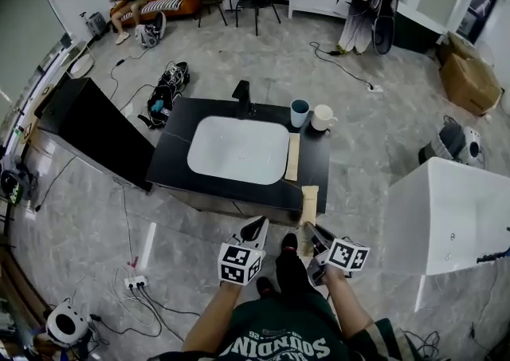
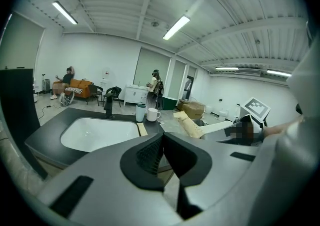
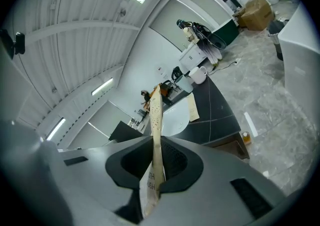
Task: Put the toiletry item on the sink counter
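Observation:
A black sink counter with a white basin stands in front of me. My right gripper is shut on a long beige toiletry packet, which sticks forward over the counter's near right corner. In the right gripper view the packet stands edge-on between the pads of the right gripper. My left gripper hovers just short of the counter's front edge, shut with nothing in it. The left gripper shows its pads meeting, with the packet off to the right.
A second beige packet lies right of the basin. A black faucet, a teal cup and a white mug stand at the back. A white cabinet is on the right, a black cabinet on the left, cables on the floor.

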The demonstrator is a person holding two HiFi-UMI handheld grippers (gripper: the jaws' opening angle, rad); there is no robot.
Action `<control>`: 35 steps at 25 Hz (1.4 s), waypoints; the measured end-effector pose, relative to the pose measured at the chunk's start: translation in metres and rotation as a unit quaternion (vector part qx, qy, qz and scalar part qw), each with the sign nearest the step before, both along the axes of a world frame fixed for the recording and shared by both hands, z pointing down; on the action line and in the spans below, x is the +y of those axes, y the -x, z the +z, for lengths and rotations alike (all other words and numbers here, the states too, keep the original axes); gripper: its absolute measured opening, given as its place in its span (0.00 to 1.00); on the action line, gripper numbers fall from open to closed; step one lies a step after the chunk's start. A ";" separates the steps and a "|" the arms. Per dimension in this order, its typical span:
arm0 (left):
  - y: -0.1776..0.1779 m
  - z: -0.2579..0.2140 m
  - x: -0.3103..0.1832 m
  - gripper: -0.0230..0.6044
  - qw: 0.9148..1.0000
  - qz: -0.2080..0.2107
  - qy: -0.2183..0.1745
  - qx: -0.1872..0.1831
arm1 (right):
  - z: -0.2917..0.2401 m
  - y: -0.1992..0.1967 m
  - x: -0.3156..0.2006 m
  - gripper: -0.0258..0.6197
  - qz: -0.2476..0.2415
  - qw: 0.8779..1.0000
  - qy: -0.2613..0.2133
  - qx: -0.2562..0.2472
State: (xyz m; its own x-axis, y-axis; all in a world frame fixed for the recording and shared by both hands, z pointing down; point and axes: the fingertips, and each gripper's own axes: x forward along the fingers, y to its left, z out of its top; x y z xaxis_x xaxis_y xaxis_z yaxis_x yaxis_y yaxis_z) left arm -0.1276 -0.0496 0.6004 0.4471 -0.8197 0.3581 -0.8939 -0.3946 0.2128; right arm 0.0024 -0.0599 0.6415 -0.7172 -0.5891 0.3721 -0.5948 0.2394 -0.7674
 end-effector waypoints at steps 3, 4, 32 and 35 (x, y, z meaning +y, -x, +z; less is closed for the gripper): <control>-0.004 0.001 -0.036 0.06 1.000 0.006 0.003 -0.004 | 0.002 0.000 -0.036 0.14 0.003 1.000 0.003 -0.010; -0.006 0.001 -0.049 0.06 1.000 0.007 0.004 -0.005 | 0.000 -0.001 -0.050 0.14 0.003 1.000 0.003 -0.012; -0.021 0.008 -0.295 0.06 0.999 0.039 0.032 -0.001 | 0.057 -0.033 -0.273 0.14 0.052 0.995 0.085 0.000; -0.018 0.012 -0.304 0.06 0.998 0.043 0.038 0.002 | 0.083 -0.036 -0.281 0.14 0.058 0.991 0.117 0.018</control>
